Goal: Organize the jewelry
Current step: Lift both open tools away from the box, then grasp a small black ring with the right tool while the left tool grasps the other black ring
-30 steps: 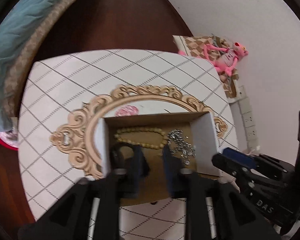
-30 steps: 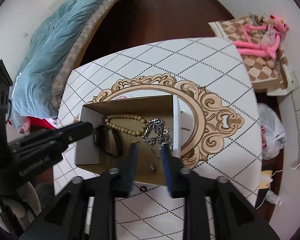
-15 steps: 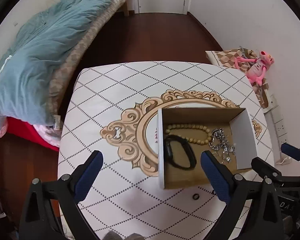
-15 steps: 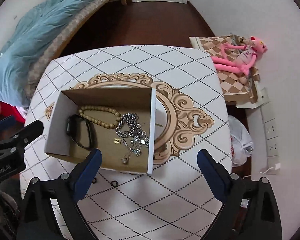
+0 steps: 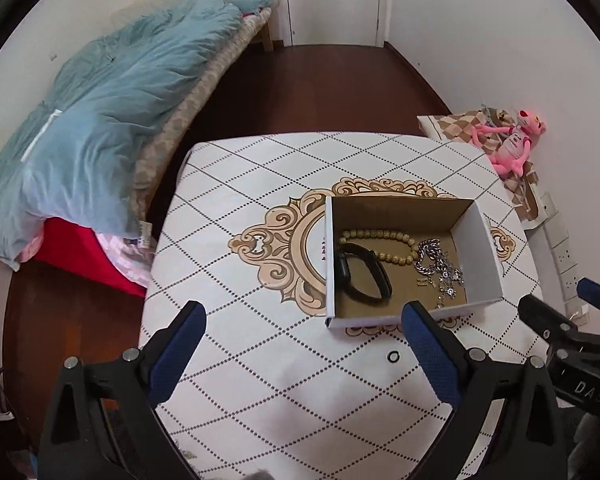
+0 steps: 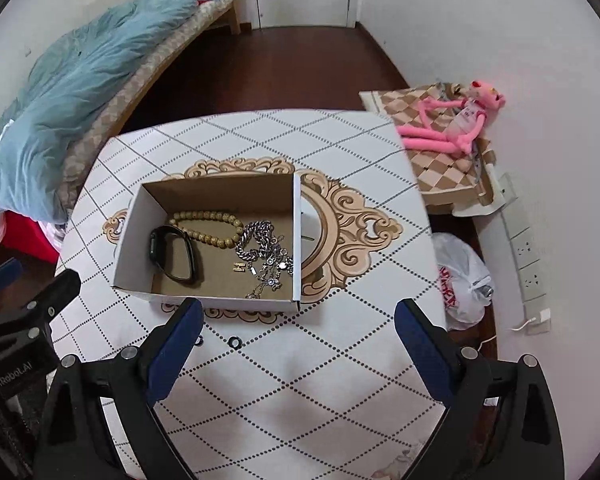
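An open cardboard box [image 5: 478,246] [image 6: 134,236] stands on the patterned table. It holds a black wristband [image 5: 364,276] [image 6: 174,256], a beige bead bracelet [image 5: 380,236] [image 6: 208,218] and silver chains [image 5: 440,270] [image 6: 266,258]. A small black ring [image 5: 392,357] [image 6: 234,341] lies on the table in front of the box, and a second one [image 6: 199,341] lies to its left. My left gripper [image 5: 304,332] is open and empty, above the table's near left part. My right gripper [image 6: 298,326] is open and empty, just in front of the box.
The table [image 5: 260,200] has a diamond pattern and a gold ornament. A bed with a blue duvet [image 5: 100,100] is at the left. A pink plush toy [image 6: 452,124] lies on a checked box at the right. A plastic bag [image 6: 462,280] sits on the floor by the wall sockets.
Both grippers have opened wide and pulled back and up from the box. The view now takes in the whole table and room.
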Demonstrator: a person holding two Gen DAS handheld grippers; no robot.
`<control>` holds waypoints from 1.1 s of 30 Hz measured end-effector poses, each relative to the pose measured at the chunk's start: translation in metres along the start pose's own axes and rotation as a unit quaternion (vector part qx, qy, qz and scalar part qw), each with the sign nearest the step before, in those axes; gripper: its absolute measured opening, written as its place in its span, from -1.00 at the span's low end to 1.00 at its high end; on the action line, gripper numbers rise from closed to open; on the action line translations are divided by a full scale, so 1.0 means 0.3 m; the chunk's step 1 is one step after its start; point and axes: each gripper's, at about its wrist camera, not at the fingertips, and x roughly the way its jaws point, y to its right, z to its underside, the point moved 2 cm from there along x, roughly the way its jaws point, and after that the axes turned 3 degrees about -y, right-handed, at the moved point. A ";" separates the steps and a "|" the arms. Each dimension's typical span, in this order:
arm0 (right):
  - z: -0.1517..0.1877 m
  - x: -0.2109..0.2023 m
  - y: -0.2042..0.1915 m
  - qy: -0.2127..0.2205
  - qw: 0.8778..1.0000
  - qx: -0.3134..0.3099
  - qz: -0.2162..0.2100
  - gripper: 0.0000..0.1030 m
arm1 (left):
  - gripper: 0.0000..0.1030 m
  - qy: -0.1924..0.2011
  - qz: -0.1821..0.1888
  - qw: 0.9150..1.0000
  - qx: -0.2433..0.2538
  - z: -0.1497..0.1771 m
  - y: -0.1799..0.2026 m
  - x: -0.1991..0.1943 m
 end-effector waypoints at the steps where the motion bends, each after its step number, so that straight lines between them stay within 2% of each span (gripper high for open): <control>1: 0.008 -0.022 0.002 0.008 1.000 0.002 0.004 0.90 | 0.93 0.003 -0.001 1.000 0.000 0.006 0.000 -0.013; 15: 0.075 -0.293 0.044 0.096 0.995 0.034 0.018 0.90 | 0.93 0.073 0.006 0.997 -0.001 0.046 0.004 -0.271; 22: 0.095 -0.345 0.044 0.112 0.993 0.042 0.013 0.89 | 0.93 0.081 0.007 0.997 -0.006 0.069 0.009 -0.295; 27: 0.114 -0.290 0.038 0.101 0.994 0.046 -0.001 0.90 | 0.93 0.075 -0.003 0.997 -0.008 0.077 0.005 -0.235; 31: 0.153 -0.130 0.026 0.071 0.995 0.057 -0.045 0.89 | 0.93 0.054 -0.012 0.998 -0.005 0.115 -0.007 -0.102; 32: 0.166 -0.081 0.015 0.066 0.995 0.054 -0.042 0.84 | 0.93 0.039 -0.020 0.999 -0.006 0.133 -0.015 -0.057; 33: 0.180 -0.037 0.003 0.060 0.996 0.050 -0.044 0.54 | 0.93 0.021 -0.023 0.999 -0.007 0.152 -0.026 -0.007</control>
